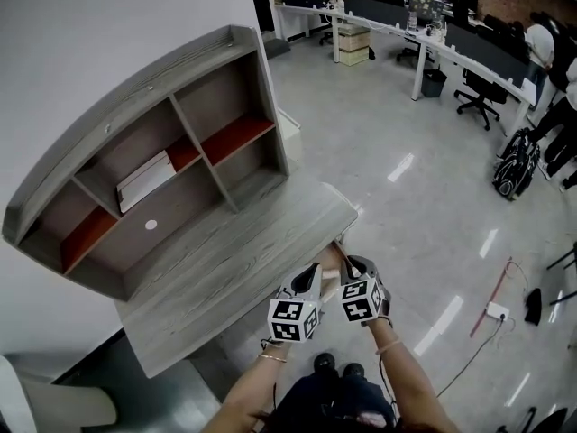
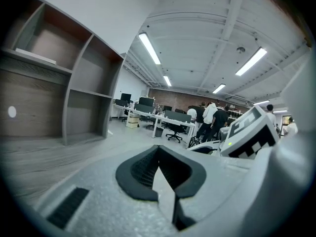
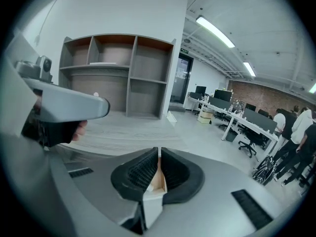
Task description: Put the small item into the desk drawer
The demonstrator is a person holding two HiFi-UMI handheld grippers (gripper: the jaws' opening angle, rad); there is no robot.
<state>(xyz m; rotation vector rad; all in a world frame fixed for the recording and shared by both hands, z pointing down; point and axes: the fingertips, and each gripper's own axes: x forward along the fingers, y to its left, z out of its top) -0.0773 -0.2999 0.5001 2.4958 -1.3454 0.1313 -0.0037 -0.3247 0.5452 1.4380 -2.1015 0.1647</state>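
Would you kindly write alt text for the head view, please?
A person holds the left hand-held gripper and right hand-held gripper side by side, a tan piece between them, at the front edge of a grey desk with a shelf unit.

We see bright, even light from ceiling strips (image 2: 149,48). Glare streaks the floor (image 1: 403,166); both gripper views darken at the edges.

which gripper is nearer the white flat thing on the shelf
Left. Both hang off the desk corner, far from the white flat thing; the left gripper is on the side toward the shelf, the right gripper just beyond it.
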